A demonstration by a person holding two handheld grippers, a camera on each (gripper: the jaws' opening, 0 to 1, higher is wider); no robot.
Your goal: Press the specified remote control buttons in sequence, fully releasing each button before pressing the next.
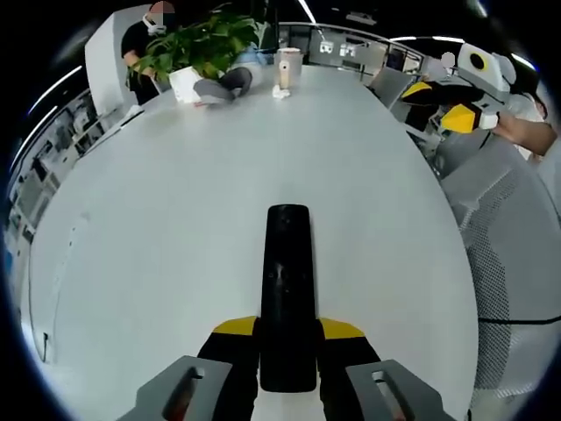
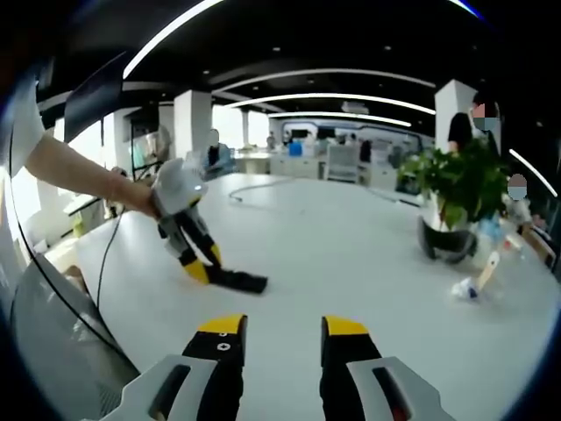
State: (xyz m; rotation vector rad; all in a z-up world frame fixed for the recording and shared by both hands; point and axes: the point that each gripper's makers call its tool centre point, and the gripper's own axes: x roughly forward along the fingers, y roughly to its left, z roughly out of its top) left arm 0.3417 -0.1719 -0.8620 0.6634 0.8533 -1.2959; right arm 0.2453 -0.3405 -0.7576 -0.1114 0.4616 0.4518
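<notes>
The wide white desk [image 1: 175,228] carries everything, with a potted plant [image 1: 203,46] and a cup [image 1: 288,67] at its far end. On it, close in front of me, lies the black remote control [image 1: 287,289], its near end clamped between the jaws of my left tongs [image 1: 287,338]; from my right gripper view I see those tongs [image 2: 200,267] pinning it against the desk. I judge it light, stiff and smooth-cased, likely to skid under a push, so holding the bare tail end leaves the buttons free. My right tongs [image 2: 281,338] hang empty, jaws apart, well back from it.
</notes>
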